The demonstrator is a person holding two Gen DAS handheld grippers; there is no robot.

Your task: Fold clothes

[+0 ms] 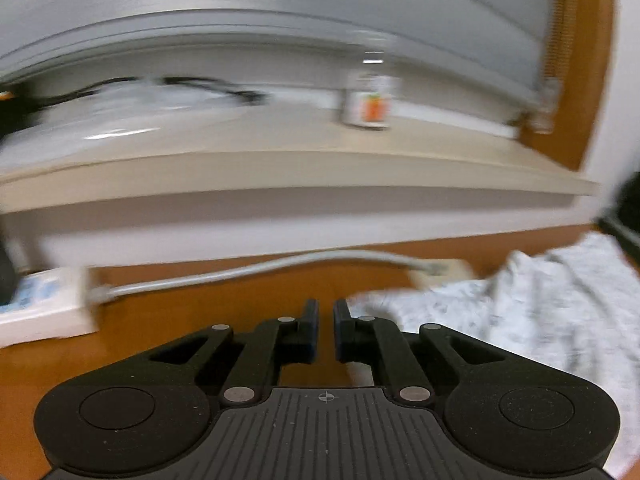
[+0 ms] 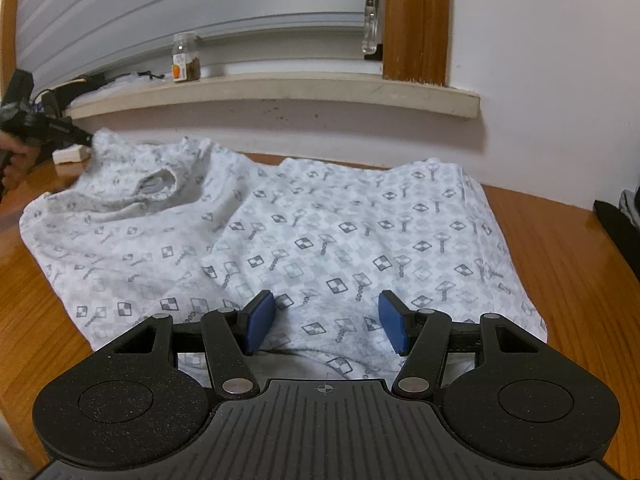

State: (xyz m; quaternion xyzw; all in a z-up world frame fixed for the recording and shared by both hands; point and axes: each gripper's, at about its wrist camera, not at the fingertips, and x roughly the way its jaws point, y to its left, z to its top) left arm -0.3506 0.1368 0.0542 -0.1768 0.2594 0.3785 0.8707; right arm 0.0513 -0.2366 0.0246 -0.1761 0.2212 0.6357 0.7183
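A white garment [image 2: 304,232] with a grey check-and-chain print lies spread on the wooden table [image 2: 560,264], its neck opening [image 2: 160,182] at the far left. My right gripper [image 2: 326,320] hovers over the garment's near edge, blue pads wide apart and open with nothing between them. My left gripper [image 1: 326,312] points at bare wood to the left of the garment [image 1: 520,312]; its jaws stand a narrow gap apart and hold nothing. In the right wrist view that left gripper [image 2: 52,128] sits in a hand at the far left, its tip by the garment's far corner. The left wrist view is blurred.
A white power strip [image 1: 44,304] and its grey cable [image 1: 240,270] lie on the table by the wall. A beige window sill [image 2: 280,88] carries a small jar [image 2: 186,58] and dark cables below closed blinds. A dark object [image 2: 618,216] lies at the table's right edge.
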